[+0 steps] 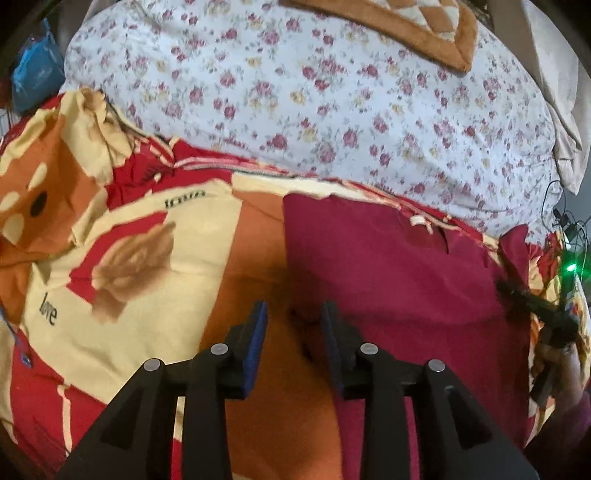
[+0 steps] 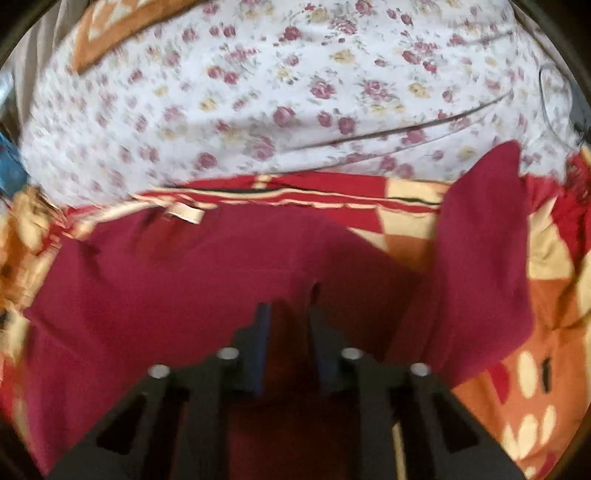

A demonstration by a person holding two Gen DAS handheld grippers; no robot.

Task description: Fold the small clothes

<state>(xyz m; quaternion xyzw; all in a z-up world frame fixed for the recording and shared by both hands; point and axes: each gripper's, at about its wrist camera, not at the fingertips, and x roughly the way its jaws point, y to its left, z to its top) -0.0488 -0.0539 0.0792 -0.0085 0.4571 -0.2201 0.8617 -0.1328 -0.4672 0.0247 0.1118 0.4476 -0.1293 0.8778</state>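
A dark red small garment (image 1: 399, 266) lies spread on a red, cream and orange patterned blanket (image 1: 147, 258). In the left wrist view my left gripper (image 1: 293, 314) is open, its blue-padded fingers over the garment's left edge where it meets the orange patch. My right gripper shows at the far right of that view (image 1: 543, 310), at the garment's right edge. In the right wrist view my right gripper (image 2: 290, 314) is open just above the red garment (image 2: 184, 280); one sleeve or flap (image 2: 480, 240) lies to the right. A cream neck label (image 2: 184, 214) shows at the far edge.
A white floral quilt (image 1: 332, 103) is bunched behind the blanket and also shows in the right wrist view (image 2: 295, 92). An orange patterned cushion (image 1: 406, 26) lies on it. Cables and a green light (image 1: 570, 267) sit at the right; a blue bag (image 1: 33, 74) at the far left.
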